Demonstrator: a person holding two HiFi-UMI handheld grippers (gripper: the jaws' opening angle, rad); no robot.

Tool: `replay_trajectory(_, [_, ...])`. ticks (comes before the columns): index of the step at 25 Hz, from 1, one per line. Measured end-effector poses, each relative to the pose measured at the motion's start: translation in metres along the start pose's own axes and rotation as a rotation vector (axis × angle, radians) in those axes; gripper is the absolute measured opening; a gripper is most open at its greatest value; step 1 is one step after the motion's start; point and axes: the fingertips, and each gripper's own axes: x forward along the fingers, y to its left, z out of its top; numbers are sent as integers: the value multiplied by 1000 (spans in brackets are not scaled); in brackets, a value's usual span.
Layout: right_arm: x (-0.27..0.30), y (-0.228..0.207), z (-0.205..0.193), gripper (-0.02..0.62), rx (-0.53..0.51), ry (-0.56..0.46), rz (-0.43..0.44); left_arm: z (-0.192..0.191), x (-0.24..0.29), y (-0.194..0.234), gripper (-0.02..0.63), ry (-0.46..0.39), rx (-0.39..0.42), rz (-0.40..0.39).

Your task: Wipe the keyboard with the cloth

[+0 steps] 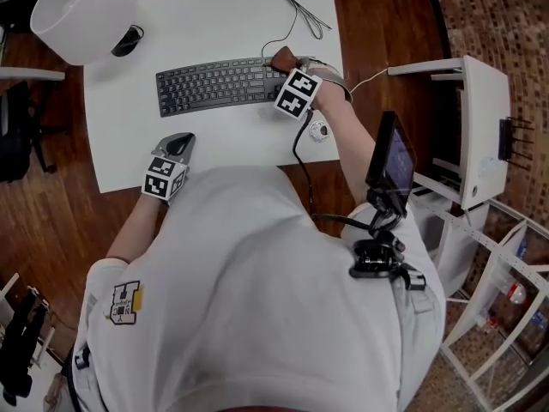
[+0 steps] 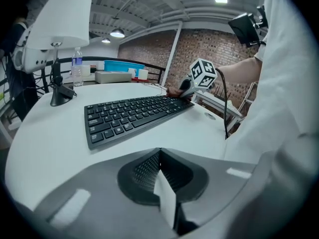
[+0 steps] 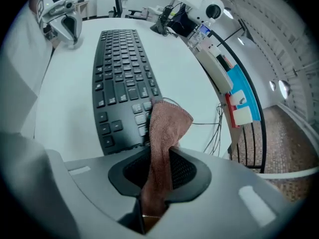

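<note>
A black keyboard [image 1: 214,85] lies across the middle of the white table [image 1: 223,15]. My right gripper [image 1: 290,69] is at the keyboard's right end, shut on a brown cloth [image 1: 282,57]. In the right gripper view the cloth [image 3: 168,126] runs up from between the jaws of the right gripper [image 3: 159,156] and lies over the end keys of the keyboard [image 3: 121,78]. My left gripper [image 1: 178,144] stays near the table's front edge, apart from the keyboard. In the left gripper view the left gripper [image 2: 159,153] has its jaws together with nothing between them.
A white lamp [image 1: 82,13] stands at the table's back left corner. A thin cable [image 1: 298,8] trails over the table behind the keyboard. A small round object [image 1: 318,131] lies by the right front edge. A white shelf unit [image 1: 480,127] stands to the right of the table.
</note>
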Motion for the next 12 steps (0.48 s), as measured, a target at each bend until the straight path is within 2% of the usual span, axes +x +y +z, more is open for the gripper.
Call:
replay_trajectory(7, [-18, 60, -21, 80, -25, 6, 32, -4, 11, -1, 0, 4, 17, -20])
replay_trajectory(12, [-20, 78, -24, 80, -35, 2, 70, -6, 14, 0, 0, 13, 18, -20])
